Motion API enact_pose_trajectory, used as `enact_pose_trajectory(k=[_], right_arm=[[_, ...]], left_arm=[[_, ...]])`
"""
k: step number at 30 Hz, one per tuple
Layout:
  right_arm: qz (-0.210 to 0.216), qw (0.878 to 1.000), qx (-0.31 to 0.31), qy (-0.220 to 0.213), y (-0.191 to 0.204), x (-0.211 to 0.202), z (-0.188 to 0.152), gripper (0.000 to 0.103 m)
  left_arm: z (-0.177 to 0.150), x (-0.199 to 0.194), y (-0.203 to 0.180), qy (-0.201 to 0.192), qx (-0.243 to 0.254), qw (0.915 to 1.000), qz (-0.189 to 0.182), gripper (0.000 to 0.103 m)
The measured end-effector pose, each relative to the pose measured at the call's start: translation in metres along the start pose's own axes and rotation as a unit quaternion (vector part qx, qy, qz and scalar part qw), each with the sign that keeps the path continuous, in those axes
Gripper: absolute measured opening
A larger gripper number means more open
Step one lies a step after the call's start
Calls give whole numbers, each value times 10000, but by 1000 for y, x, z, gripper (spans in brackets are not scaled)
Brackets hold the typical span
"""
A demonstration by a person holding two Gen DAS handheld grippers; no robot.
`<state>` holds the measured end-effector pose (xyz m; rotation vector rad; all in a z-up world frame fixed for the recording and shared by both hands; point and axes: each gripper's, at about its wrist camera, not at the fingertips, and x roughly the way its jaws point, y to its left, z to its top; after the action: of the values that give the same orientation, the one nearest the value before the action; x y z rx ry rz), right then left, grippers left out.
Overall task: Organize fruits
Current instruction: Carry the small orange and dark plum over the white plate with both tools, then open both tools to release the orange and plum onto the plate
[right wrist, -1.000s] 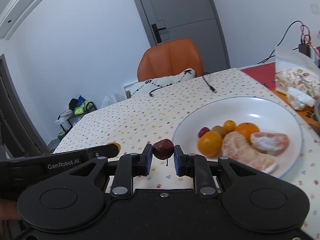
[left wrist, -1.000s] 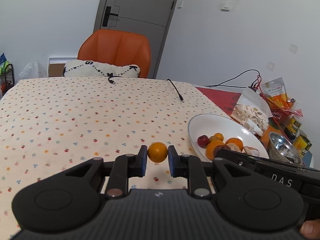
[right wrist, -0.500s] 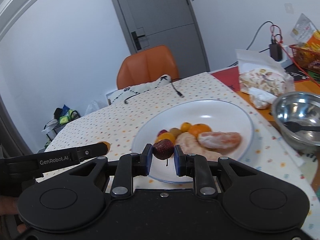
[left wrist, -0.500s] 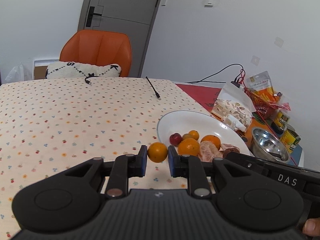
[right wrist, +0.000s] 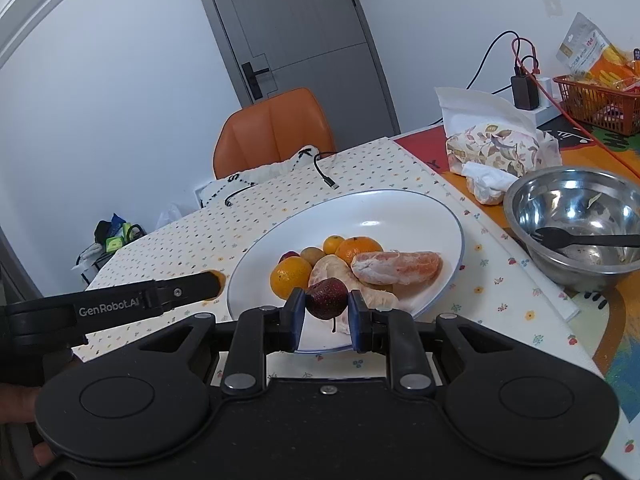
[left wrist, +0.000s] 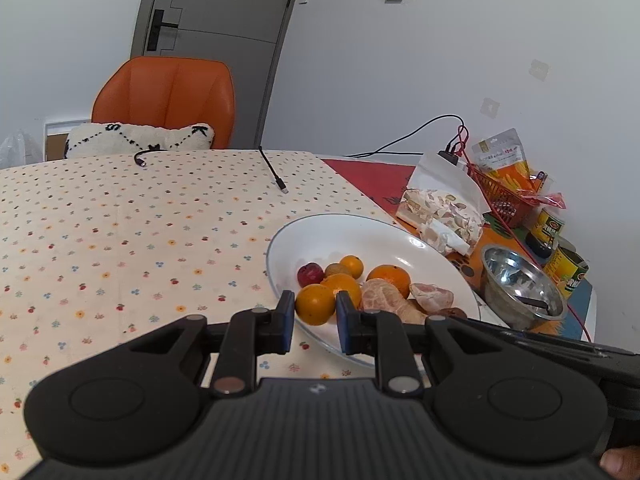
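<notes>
My left gripper (left wrist: 315, 314) is shut on a small orange (left wrist: 315, 303), held over the near-left rim of the white plate (left wrist: 344, 232). My right gripper (right wrist: 327, 312) is shut on a dark red stemmed fruit (right wrist: 326, 301) above the plate's (right wrist: 384, 216) near edge. In the plate lie several oranges (right wrist: 290, 276), peeled citrus pieces (right wrist: 398, 266), a small red fruit (left wrist: 310, 273) and a brownish one (right wrist: 313, 255). In the right wrist view the left gripper's finger (right wrist: 180, 292) reaches in from the left, beside the plate.
A steel bowl (right wrist: 576, 204) with a black spoon (right wrist: 588, 238) stands right of the plate. Behind it are a tissue pack (right wrist: 496, 144), a red basket (right wrist: 596, 104), cans (left wrist: 564, 268) and cables (left wrist: 272, 168). An orange chair (left wrist: 168, 100) with a cushion stands at the far edge.
Both grippers have carried their fruit to the right, from over the dotted cloth to the plate's near rim. Neither grip has changed.
</notes>
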<state>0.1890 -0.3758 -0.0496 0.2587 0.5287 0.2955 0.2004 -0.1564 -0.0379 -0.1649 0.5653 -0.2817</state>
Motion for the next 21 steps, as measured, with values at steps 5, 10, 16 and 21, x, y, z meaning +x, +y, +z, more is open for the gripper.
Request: enact_pose_trajectory(k=[5,10,16,21], right_arm=[[95,9999,-27,43,5,6,0,22],[128,9998,-90,82,9,8,-3,28],[64,10000,23,62,0,3,-3,28],[33,9999,63,79,-4,1,-5,28]], left_arm=[[3,6,-6,17,51,10000,-75,20],[6,10,-9,18,62,9999,-136,20],[7,13,-12,50,61,9998,-172,21],[7,13,-9,74,-41,9999,-112,27]])
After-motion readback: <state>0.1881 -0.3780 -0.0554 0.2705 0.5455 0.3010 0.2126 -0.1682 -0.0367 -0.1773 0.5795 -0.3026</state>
